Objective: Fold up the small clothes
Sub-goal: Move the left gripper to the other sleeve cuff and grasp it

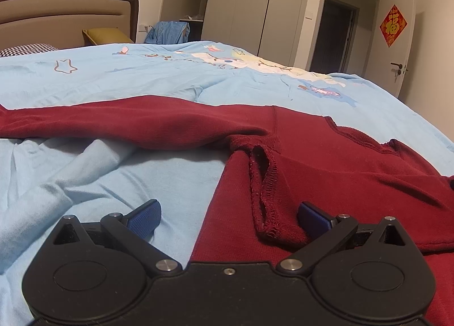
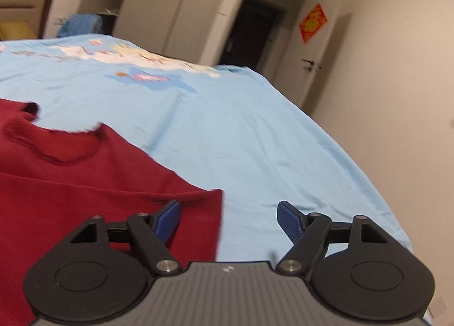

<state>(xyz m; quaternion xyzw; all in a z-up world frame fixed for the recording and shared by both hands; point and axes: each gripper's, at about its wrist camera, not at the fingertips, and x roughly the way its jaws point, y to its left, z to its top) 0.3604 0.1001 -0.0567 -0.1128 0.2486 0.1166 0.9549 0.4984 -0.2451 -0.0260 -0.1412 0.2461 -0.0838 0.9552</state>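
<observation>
1. Two grippers, left gripper (image 1: 228, 216) and right gripper (image 2: 228, 219), are hovering with fingers apart, holding nothing.
2. Red sweater (image 1: 326, 172) is lying on the bed (image 2: 255, 133).
3. Risk: one sleeve is sprawling sideways, likely bunching any fold.

From my left wrist camera the dark red garment (image 1: 326, 167) runs off the frame at 9 o'clock and 3 o'clock, so I can't see the sleeve end or its far side, and the left tool (image 1: 228, 216) body covers its near hem at 6 o'clock. My right wrist view is smeared by motion: the neckline (image 2: 68, 141) at 9 o'clock is fuzzy, the bedspread print (image 2: 142, 59) and the red door hanging (image 2: 313, 23) at 1 o'clock are unreadable.
</observation>
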